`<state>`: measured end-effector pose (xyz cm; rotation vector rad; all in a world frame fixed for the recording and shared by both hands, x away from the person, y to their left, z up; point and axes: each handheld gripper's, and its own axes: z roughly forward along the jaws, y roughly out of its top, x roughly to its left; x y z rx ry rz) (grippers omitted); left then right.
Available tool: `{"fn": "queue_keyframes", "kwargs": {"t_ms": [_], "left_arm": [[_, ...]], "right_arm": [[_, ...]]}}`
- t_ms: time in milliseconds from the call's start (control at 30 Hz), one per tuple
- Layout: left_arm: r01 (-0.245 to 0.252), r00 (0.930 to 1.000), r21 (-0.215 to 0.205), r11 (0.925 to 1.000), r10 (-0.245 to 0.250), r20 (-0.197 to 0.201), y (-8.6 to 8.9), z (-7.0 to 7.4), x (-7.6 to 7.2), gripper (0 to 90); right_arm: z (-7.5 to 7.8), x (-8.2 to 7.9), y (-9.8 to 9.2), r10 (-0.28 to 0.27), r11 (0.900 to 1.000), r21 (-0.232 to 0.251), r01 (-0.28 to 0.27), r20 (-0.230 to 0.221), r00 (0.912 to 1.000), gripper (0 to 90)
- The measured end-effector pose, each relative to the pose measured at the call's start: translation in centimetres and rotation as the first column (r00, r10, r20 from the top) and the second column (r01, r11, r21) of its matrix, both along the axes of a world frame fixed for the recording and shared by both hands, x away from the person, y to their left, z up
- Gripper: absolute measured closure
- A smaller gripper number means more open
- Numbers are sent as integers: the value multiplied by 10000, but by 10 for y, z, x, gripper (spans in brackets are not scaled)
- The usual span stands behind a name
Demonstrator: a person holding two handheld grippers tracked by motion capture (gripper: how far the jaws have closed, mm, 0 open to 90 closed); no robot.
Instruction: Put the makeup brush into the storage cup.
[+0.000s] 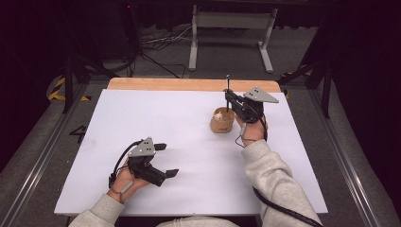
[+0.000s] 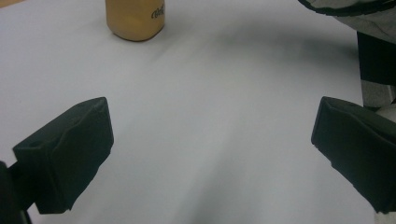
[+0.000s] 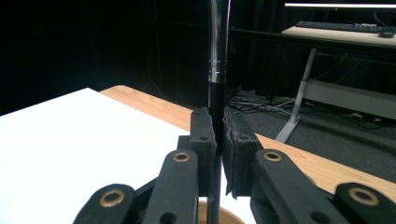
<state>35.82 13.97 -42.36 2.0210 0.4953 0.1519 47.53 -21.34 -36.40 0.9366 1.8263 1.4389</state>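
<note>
A tan wooden cup stands on the white table top, right of centre, with something pale inside it. My right gripper hovers just above and behind the cup, shut on a thin upright utensil. In the right gripper view the pads clamp the utensil's black handle, whose silver shaft rises out of frame, and the cup's rim lies below. My left gripper rests near the front left of the table, open and holding nothing. The left gripper view looks between its wide-set jaws toward the cup.
A strip of bare wood runs along the table's far edge. Beyond it stand a metal desk frame and cables on the floor. Dark stands flank both sides of the table. A grey sleeve reaches in at the upper right of the left gripper view.
</note>
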Motion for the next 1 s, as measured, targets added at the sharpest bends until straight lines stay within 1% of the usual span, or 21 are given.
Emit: {"fn": "queue_keyframes", "kwargs": {"t_ms": [200, 433, 500, 567, 733, 1000], "left_arm": [[7, 10000, 28, 10000, -7, -33, 0, 0, 0, 0], [-25, 10000, 4, 10000, 25, -12, 0, 0, 0, 0], [-32, 10000, 5, 10000, 32, -17, 1, 0, 0, 0], [53, 10000, -20, 10000, -53, -42, 0, 0, 0, 0], [53, 10000, -63, 10000, -53, -17, 0, 0, 0, 0], [67, 9999, -204, 9998, -70, -137, 1, 0, 0, 0]], "right_arm": [[-13, 4, -1, -77, 9999, -153, 72, -285, 9996, 836], [-21, 6, -3, -128, 9998, -187, 118, -504, 9986, 835], [-22, 6, -3, -112, 9999, -133, 105, -554, 9984, 835], [-25, 7, -4, -128, 9998, -165, 117, -660, 9977, 835], [-30, 8, -4, -111, 9998, -152, 99, -851, 9963, 834], [-37, 9, -5, 9, 9999, -108, -21, -1131, 9936, 825]]}}
